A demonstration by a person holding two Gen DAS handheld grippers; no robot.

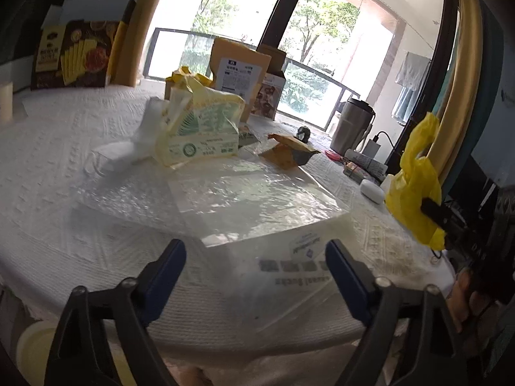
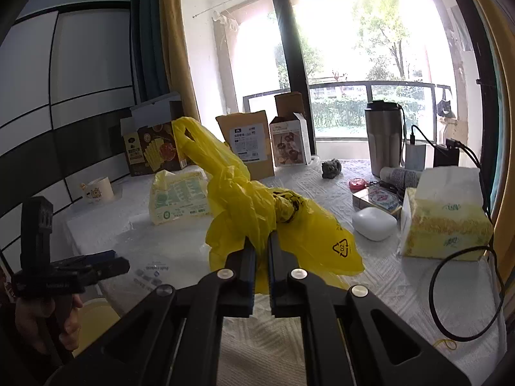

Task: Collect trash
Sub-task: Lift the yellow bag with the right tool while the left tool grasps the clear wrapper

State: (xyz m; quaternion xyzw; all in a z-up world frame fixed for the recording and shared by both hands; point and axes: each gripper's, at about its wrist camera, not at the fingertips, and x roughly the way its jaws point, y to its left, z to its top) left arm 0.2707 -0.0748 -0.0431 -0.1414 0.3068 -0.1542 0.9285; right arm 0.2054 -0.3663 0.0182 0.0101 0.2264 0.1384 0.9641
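My right gripper [image 2: 260, 241] is shut on a crumpled yellow plastic bag [image 2: 244, 193] and holds it above the white tablecloth [image 2: 402, 276]. In the left wrist view the same yellow bag [image 1: 412, 183] hangs at the right edge from the right gripper [image 1: 433, 209]. My left gripper [image 1: 256, 252] stands open at the table's near edge, over a flat clear plastic wrapper [image 1: 257, 199] with printed text. Further back lie a yellow-green empty tissue wrapper [image 1: 199, 128], a crumpled white tissue [image 1: 128, 151] and a torn brown packet [image 1: 286, 151]. From the right wrist, the left gripper [image 2: 106, 263] appears at the far left.
Cardboard boxes [image 2: 154, 148] and a brown pouch [image 2: 248, 141] stand along the back. A steel tumbler [image 2: 383, 135], a charger with cables [image 2: 415, 154], a white case [image 2: 373, 223] and a tissue pack [image 2: 444, 215] crowd the right side. A mug [image 2: 96, 189] sits at the left.
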